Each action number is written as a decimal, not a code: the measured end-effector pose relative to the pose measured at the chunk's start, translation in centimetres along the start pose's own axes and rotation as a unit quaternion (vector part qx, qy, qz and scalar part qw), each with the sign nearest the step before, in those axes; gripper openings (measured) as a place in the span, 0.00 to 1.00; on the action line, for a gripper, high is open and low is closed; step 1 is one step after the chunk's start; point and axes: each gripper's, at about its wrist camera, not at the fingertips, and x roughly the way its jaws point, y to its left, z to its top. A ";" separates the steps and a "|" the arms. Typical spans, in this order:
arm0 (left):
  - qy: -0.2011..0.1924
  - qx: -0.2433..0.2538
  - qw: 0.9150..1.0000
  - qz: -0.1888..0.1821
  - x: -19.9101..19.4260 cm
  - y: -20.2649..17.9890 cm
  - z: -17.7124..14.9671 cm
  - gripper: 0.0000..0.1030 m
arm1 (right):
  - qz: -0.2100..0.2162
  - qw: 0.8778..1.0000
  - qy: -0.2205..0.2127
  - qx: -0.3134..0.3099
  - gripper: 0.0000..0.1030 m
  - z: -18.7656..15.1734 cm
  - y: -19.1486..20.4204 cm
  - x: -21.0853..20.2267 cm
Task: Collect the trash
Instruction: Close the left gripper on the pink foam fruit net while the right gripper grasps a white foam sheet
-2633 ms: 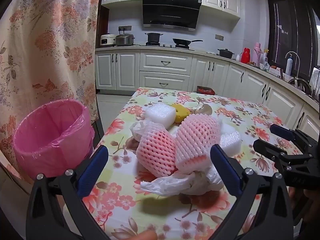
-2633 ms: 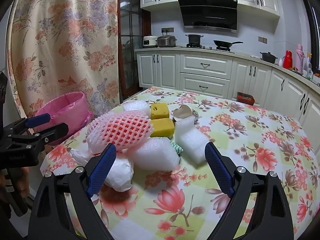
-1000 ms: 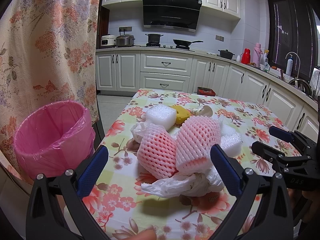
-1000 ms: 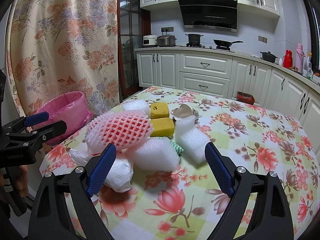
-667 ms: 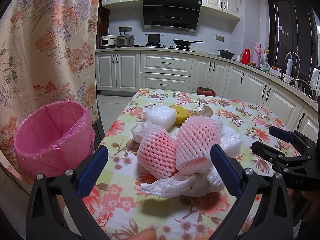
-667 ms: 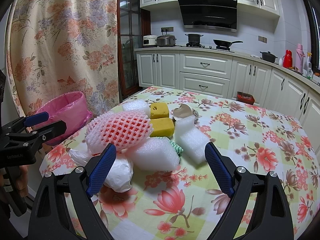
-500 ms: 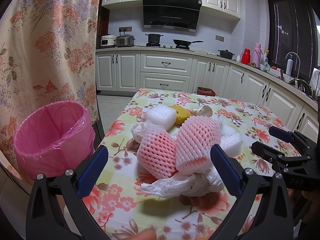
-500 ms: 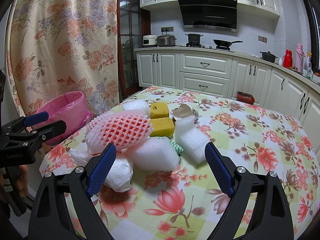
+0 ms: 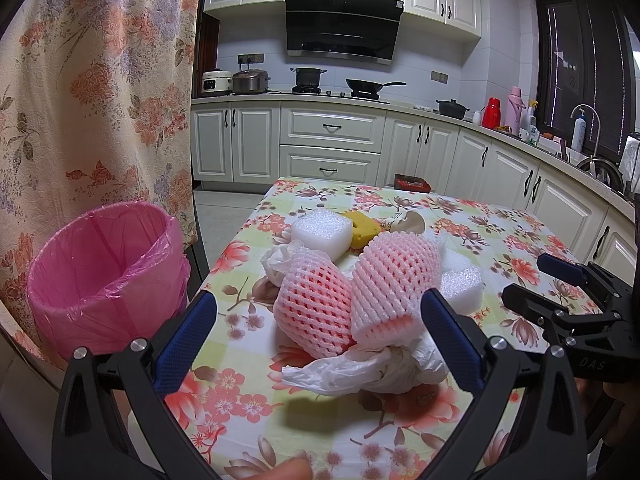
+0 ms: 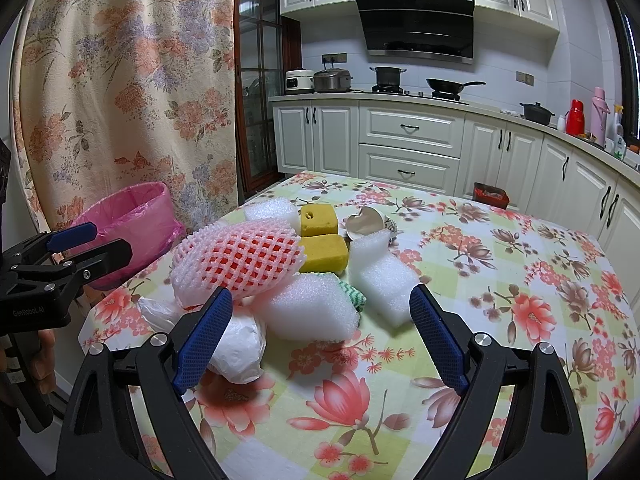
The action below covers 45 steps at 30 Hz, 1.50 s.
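Pink-lined bin (image 9: 102, 276) stands on the floor just off the tabletop's left edge, trash not yet in it; left gripper (image 9: 318, 338) has its fingers spread wide and empty, hovering at the near edge in front of the pile; two pink foam nets (image 9: 352, 300) lean on each other over a crumpled white bag (image 9: 372, 366), so I'd expect pulling one to drag or topple the rest, and the light nets could slip a loose pinch and fall short of the bin mouth; white foam blocks (image 10: 308, 304) and yellow sponges (image 10: 324, 254) sit mid-table, eggshell (image 10: 366, 224) behind them; right gripper (image 10: 320, 338) also spread, empty, near edge; right half of the tabletop (image 10: 540, 280) bare, room to swing there; left edge tight against bin and curtain (image 9: 92, 92).
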 end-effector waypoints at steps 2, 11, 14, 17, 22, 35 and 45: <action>0.000 0.000 1.000 0.000 0.0 0.0 0.0 0.96 | 0.000 1.000 0.000 0.000 0.82 0.0 0.0 0.0; 0.003 -0.003 1.000 0.001 0.0 0.0 -0.2 0.96 | 0.005 1.000 0.011 0.002 0.82 -0.8 -0.4 0.5; 0.005 -0.005 1.000 0.003 0.2 0.2 -0.3 0.96 | 0.006 1.000 0.018 0.003 0.82 -1.1 -0.4 0.9; 0.007 -0.007 1.000 0.001 0.3 0.3 -0.4 0.96 | 0.003 1.000 0.026 0.002 0.82 -1.0 -0.4 1.5; 0.011 -0.011 1.000 0.000 0.8 0.7 -0.6 0.96 | 0.002 0.999 0.040 0.003 0.82 -0.5 -0.5 2.9; 0.021 -0.003 0.999 -0.033 2.3 0.1 0.3 0.96 | 0.036 0.995 0.089 0.028 0.82 -0.2 -2.2 7.6; 0.057 -0.005 0.994 -0.097 5.5 -2.3 1.1 0.95 | 0.055 0.994 0.094 0.024 0.75 -0.3 -2.4 8.4</action>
